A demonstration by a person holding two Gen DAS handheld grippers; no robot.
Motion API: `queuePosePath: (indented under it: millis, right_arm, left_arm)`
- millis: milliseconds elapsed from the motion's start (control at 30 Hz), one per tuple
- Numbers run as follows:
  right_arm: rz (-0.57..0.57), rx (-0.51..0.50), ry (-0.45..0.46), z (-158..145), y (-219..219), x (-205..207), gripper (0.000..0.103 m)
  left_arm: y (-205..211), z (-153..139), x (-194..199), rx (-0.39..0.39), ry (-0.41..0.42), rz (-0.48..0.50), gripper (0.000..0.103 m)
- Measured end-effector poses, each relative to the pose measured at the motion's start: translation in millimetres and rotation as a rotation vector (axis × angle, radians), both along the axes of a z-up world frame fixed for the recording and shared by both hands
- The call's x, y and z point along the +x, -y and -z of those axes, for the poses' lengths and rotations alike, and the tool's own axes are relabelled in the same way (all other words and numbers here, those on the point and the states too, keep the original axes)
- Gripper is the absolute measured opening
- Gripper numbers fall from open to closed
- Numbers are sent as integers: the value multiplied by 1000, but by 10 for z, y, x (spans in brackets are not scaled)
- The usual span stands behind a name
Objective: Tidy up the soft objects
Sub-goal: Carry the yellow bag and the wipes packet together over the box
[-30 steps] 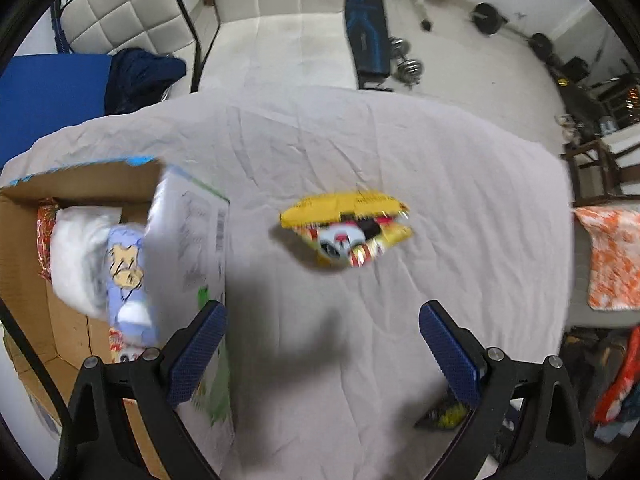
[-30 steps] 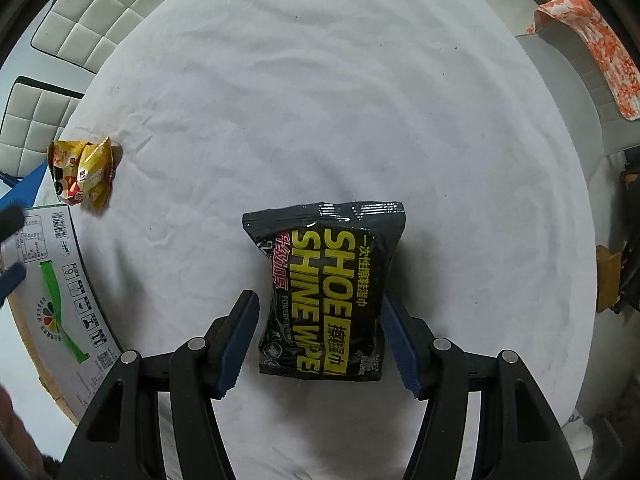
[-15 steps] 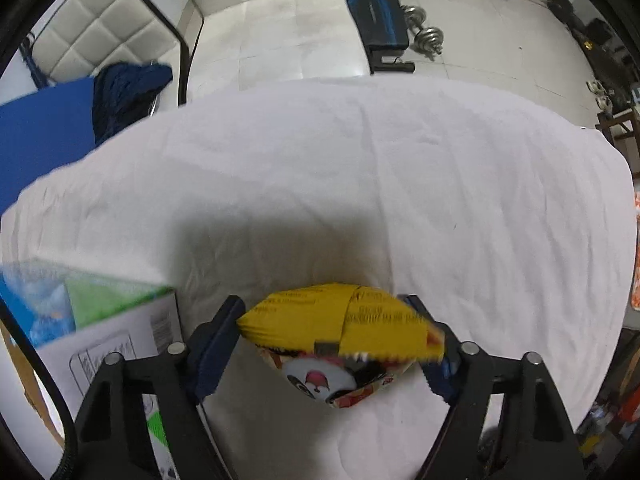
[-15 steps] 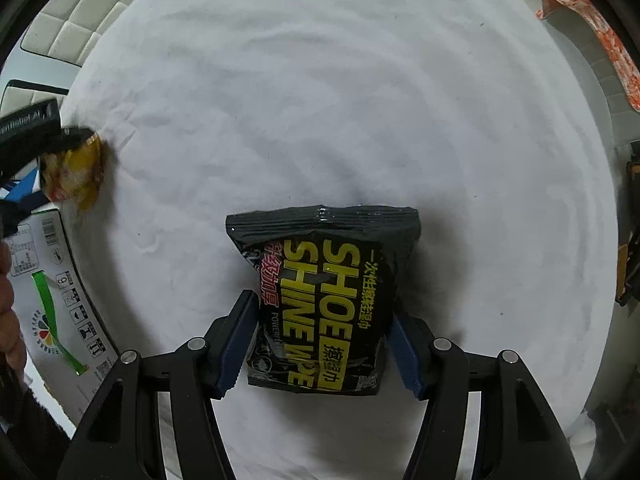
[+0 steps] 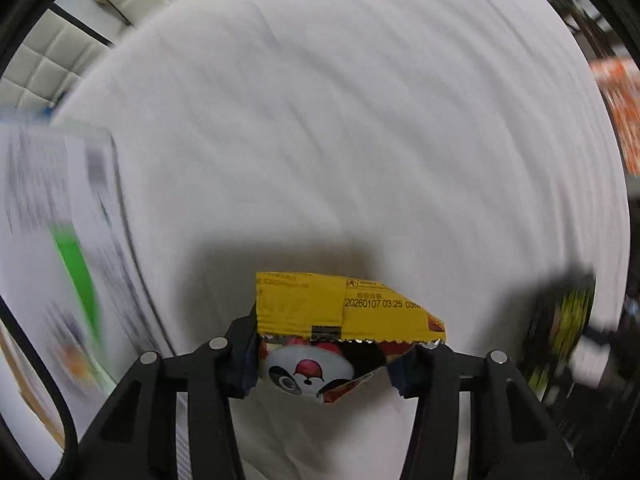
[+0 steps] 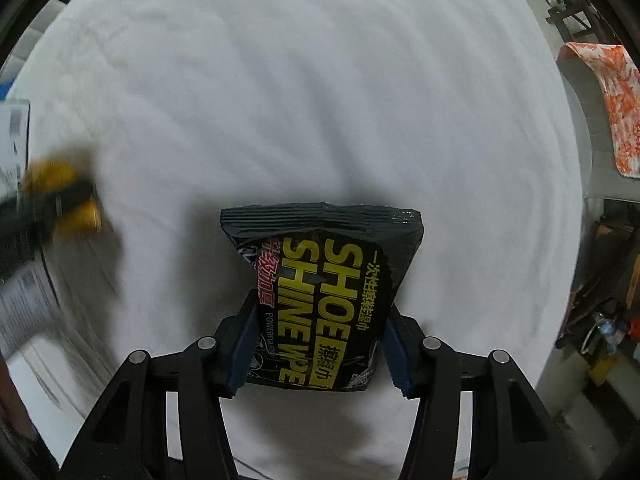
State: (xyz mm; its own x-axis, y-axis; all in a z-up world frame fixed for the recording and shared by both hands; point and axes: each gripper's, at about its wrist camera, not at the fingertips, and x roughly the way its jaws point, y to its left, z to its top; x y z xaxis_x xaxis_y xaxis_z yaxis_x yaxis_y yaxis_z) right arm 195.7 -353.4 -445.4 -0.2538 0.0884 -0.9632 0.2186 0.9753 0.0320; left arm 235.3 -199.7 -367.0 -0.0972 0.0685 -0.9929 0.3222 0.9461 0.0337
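The yellow snack packet (image 5: 344, 312) is pinched by the left claw (image 5: 326, 364), likely for boxing. The shoe wipe pack (image 6: 324, 300) is clamped by the right claw (image 6: 318, 354) above the table (image 6: 320, 100).

Round tabletop (image 6: 320, 100) under a creased white cloth fills the area ahead of the fingers in both views. Beyond its far-left edge, cream tufted upholstery (image 5: 44, 68) with a dark frame bar. Off to the right, an orange-and-white patterned fabric (image 6: 608, 100) draped over a pale grey chair back (image 6: 584, 128). Lower right, dark cluttered furniture (image 6: 604, 280), details too blurred to read. Light even, soft shadows.
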Motion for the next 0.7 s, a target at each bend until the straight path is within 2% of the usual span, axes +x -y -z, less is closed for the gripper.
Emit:
queuePosePath:
  millis: [133,200,333,433,500,600,633,700]
  right_arm:
    - [64,19,6,15,71,-182,62]
    - [98,19,6,43,113,-239,65]
    - [82,-32,14,52,61,-245,66]
    - [98,-57,32,13,-113,-254,64]
    - [102,-54,40,-59,225,-320,58]
    - [80,-72,34,-192,23,-382,54]
    - [76,-71,35,-104,7,-389,54]
    - [73,-66,45,-143,-57,-397,53]
  left_arm:
    - [46,89,-476,-11,-37,8,47]
    - [75,73,-540,-1,-2,7,47]
    - [85,67,-542,-13,10,-16,48]
    - [57,45,-519,-8,23,-13,47]
    - [74,34,-523,-5,25,-18,46]
    - [63,3,-538,-6,33,-23,45]
    - [62,-37,-561,-12,41,-27,45]
    - [60,-151,-613,-18,69,-32,45]
